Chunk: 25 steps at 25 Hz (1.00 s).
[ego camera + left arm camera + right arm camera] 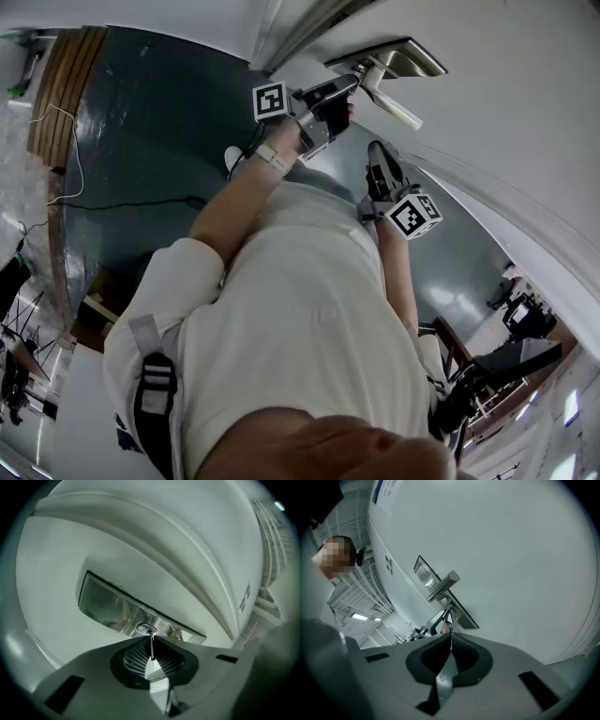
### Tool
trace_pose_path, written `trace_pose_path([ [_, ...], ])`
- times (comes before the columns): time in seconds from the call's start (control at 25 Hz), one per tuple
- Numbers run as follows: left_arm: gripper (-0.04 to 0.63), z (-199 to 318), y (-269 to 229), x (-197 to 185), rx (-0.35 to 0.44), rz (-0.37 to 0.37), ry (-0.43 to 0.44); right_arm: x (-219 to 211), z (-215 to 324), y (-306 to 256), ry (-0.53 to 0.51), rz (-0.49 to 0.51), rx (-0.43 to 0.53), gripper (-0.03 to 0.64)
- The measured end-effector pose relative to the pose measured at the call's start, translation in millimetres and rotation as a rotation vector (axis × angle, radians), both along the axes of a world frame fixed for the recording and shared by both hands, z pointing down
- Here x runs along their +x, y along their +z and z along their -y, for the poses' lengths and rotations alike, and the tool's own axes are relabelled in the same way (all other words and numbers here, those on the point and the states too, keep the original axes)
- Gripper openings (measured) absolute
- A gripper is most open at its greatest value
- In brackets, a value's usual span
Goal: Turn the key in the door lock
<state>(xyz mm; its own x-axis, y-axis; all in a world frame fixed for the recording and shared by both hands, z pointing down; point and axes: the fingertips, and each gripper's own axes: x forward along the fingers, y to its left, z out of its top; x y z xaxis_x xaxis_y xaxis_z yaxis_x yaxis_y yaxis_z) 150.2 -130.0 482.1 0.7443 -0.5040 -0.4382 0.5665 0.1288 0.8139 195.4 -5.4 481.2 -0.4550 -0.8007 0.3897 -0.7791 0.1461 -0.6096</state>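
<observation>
The key [151,648] is seated in the lock cylinder [146,629], low on the bright metal lock plate [108,604] of the white door [56,573]. It is clamped at its bow by the left hand-held gripper [342,98], whose jaws are drawn narrow onto it. The key's long axis is seen to run straight out of the jaws into the cylinder, in line with the way the gripper points, so the coming turn is judged to be a roll of the left wrist about that line and not a push sideways.

The right hand-held gripper [450,641] is held lower and further back from the door, jaws pressed together with nothing between them. It is aimed at the lever handle [443,584], which juts from the same plate just beside the key.

The door face is smooth and plain. A dark grey floor [150,141] with loose cables is seen below, and ceiling lights are seen in the room beyond.
</observation>
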Motion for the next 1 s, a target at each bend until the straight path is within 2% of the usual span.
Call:
trace_pose_path([
  [0.36, 0.031, -1.6, -9.5, -1.5, 0.193, 0.325, -0.033, -1.9, 0.3, -6.8, -0.012, 0.033, 0.023, 0.023],
  [0.64, 0.044, -1.1, -5.9, -0.4, 0.26, 0.569, -0.083, 7.0, 4.2, -13.4, -0.02, 0.068, 0.043, 0.025],
  [1.0, 0.044, -4.0, 2.9, -2.3, 0.452, 0.97, -0.139, 20.1, -2.6, -12.4, -0.034, 0.093, 0.062, 0.023],
])
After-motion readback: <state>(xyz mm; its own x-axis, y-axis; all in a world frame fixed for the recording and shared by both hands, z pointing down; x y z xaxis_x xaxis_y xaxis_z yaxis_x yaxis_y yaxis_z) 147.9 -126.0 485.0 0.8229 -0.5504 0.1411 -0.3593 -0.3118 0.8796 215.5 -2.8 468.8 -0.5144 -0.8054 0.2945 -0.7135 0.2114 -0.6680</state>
